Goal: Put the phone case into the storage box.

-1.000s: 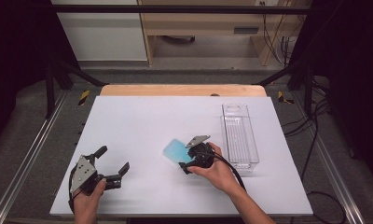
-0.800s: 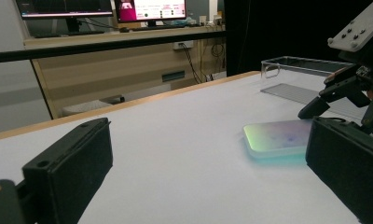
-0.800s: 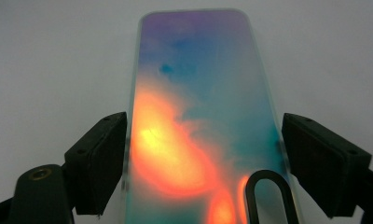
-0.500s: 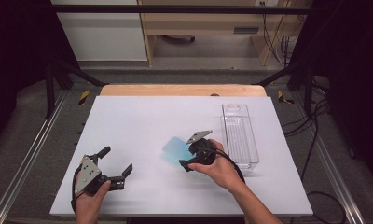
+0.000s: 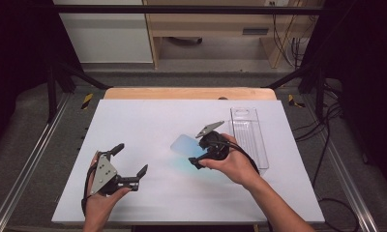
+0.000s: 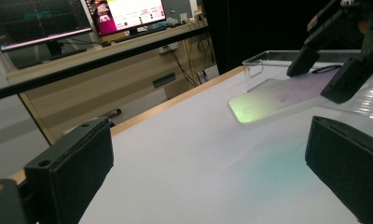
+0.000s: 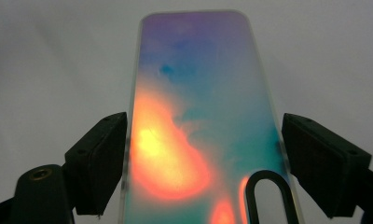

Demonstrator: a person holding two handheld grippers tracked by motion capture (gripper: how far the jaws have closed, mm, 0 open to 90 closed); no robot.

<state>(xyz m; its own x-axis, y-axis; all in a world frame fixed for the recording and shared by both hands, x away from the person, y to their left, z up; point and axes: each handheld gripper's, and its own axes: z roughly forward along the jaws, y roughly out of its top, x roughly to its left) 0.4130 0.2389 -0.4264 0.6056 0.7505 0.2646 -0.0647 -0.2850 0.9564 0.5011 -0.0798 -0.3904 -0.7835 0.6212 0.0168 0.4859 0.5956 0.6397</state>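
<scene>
In the lower left of the high view the left hand (image 5: 98,198) holds the left gripper (image 5: 129,162) low over the white table (image 5: 148,121), its jaws spread wide with nothing between them. The left gripper view agrees: its two black pads stand at the bottom corners, far apart, with bare tabletop between.

Right of centre in the high view, the right hand (image 5: 235,164) holds the right gripper (image 5: 196,155), pointed toward the upper left of the frame. At its tip is a thin, translucent, pale blue lid (image 5: 183,144) with rounded corners, which casts a faint blue-green tint on the table beside it. In the right gripper view the lid (image 7: 198,102) runs up the middle of the frame, glowing orange, teal and violet. The left pad touches or nearly touches its edge; the right pad stands just off the other edge with a thin gap — so the jaws bracket the lid without clearly clamping it, and I cannot tell whether they grip. In the left gripper view the lid (image 6: 273,100) sits at the right, slightly tilted, its near end raised off the table.

Beyond the right hand, in the right part of the high view, a clear plastic tray (image 5: 249,137) lies on the table — long and narrow, empty.

At the far edge of the table a strip of wood (image 5: 186,93) shows.
</scene>
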